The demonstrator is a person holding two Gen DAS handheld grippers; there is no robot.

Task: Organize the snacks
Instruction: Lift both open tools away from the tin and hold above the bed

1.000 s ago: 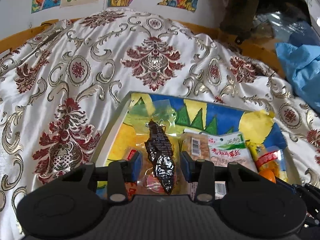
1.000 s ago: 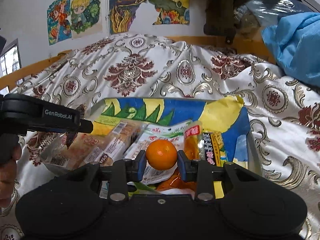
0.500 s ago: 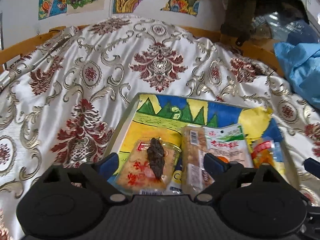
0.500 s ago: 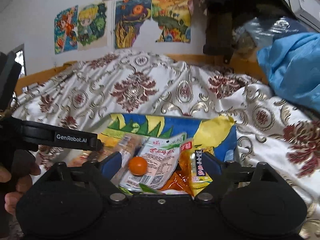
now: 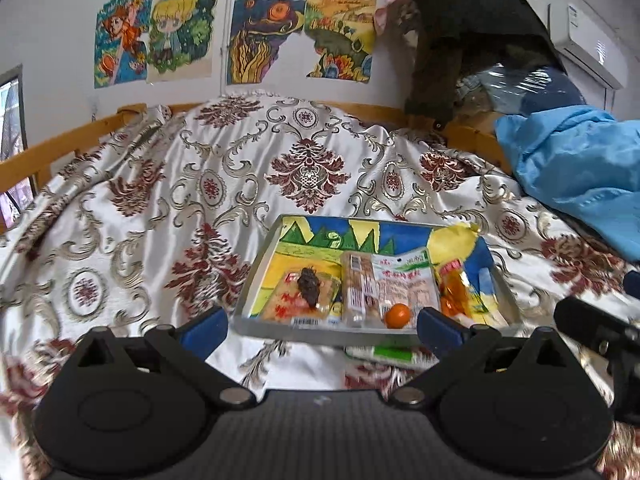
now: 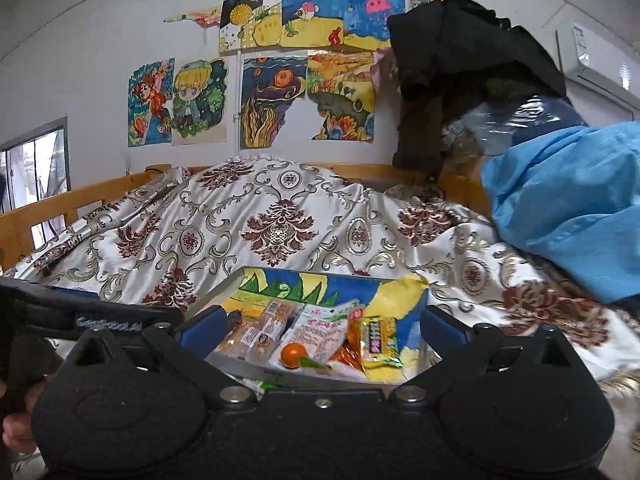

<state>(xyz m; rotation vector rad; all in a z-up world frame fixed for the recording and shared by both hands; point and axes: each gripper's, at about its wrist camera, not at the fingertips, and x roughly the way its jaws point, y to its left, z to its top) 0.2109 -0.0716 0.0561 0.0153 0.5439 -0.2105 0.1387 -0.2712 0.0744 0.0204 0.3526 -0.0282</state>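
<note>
A shallow tray (image 5: 256, 276) with a colourful painted lining lies on the patterned bedspread. In it lie a clear packet with a dark snack (image 5: 306, 286), a biscuit pack (image 5: 356, 288), a white-green packet (image 5: 404, 280), a small orange (image 5: 397, 315) and an orange packet (image 5: 454, 288). My left gripper (image 5: 320, 328) hangs back from the tray's near edge, jaws opening wide, nothing between them. My right gripper (image 6: 322, 328) is also drawn back, jaws opening and empty, with the orange (image 6: 294, 355) lying in the tray (image 6: 218, 294) beyond them.
A green-white packet (image 5: 384, 354) lies on the bedspread just in front of the tray. A blue cloth (image 5: 572, 168) is heaped at the right. A wooden bed rail (image 5: 60, 140) runs along the left and back. Dark clothing (image 5: 448, 40) hangs on the wall.
Both grippers opened wide, letting go of the dark snack packet and the orange, which now lie in the tray. Both have pulled back and up from the tray.
</note>
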